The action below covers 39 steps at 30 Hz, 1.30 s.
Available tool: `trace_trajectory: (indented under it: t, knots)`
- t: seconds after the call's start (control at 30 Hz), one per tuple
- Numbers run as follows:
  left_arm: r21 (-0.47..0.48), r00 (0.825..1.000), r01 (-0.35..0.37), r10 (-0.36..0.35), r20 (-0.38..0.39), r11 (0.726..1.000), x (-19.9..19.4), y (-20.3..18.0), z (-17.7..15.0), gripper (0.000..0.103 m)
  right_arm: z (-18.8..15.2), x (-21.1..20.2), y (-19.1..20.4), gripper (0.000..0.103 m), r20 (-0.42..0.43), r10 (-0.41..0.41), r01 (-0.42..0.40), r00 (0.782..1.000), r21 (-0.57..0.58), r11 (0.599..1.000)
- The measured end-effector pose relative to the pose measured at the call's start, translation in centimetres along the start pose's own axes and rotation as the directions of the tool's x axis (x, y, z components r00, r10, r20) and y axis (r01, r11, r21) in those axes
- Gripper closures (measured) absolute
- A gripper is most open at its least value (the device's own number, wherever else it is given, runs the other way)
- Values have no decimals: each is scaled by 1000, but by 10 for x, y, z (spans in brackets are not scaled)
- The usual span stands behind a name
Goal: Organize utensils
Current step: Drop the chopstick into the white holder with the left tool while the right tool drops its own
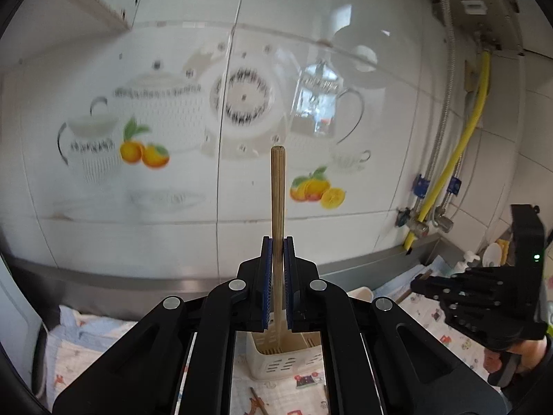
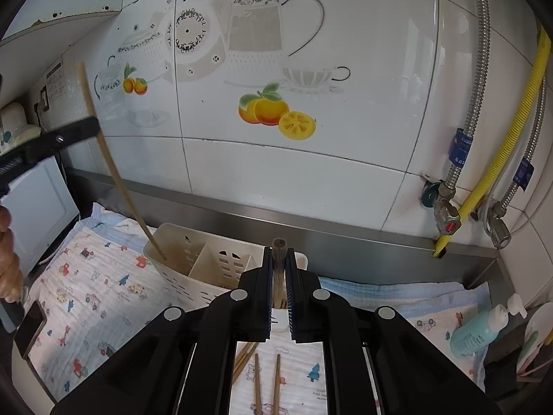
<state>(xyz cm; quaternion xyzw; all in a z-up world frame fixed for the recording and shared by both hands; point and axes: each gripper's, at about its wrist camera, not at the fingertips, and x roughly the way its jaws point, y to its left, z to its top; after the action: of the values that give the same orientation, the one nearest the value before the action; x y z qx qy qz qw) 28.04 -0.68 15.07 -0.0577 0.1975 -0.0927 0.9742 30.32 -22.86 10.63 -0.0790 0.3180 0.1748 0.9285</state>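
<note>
Both fingers [image 1: 276,242] clamped on chopsticks [image 1: 278,190]

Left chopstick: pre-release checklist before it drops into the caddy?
1. Left gripper shut on its light chopstick: ok.
2. Tip inside the utensil caddy, left compartment, per the right wrist view: ok.
3. Chopstick upright: not ok, it leans in the right wrist view.
4. Right gripper shut on the dark chopstick over the caddy's right end: ok.
5. Dark chopstick's lower tip in a compartment: cannot tell, hidden by the fingers.
6. Loose chopsticks on the patterned cloth not yet stowed: not ok.
</note>
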Motion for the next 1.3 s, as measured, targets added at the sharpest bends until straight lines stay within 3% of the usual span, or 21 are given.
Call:
trace_trajectory:
  t: [0.2,0.37,0.5,0.7,0.73,0.83,1.2,1.3]
  knots:
    - [-30,997,1,-3,-82,1000,26,12,-16,98,-4,-1,-4,96,9,-4,4,1000,9,1000]
    - [-15,995,-7,6,-98,1000,31,12,-20,95,-4,-12,-7,82,37,-16,15,999,20,1000]
    - [-9,996,-5,4,-89,1000,21,10,-19,94,-7,-33,-4,71,78,-29,27,997,22,999]
    - [9,997,11,-10,-77,1000,-8,3,-26,93,-29,-65,8,71,116,-37,36,993,6,999]
    - [10,997,8,-7,-78,1000,-13,3,-29,91,-38,-70,11,71,118,-36,36,992,7,999]
    - [14,997,8,-7,-75,1000,-28,2,-41,68,-61,-80,19,71,111,-41,41,993,-1,999]
    - [25,990,12,-9,-142,1000,-71,5,-117,68,-168,-90,27,71,28,-24,23,999,45,999]
    - [-3,984,23,-23,-176,1000,-77,10,-140,68,-197,-87,24,77,-12,-35,36,999,74,997]
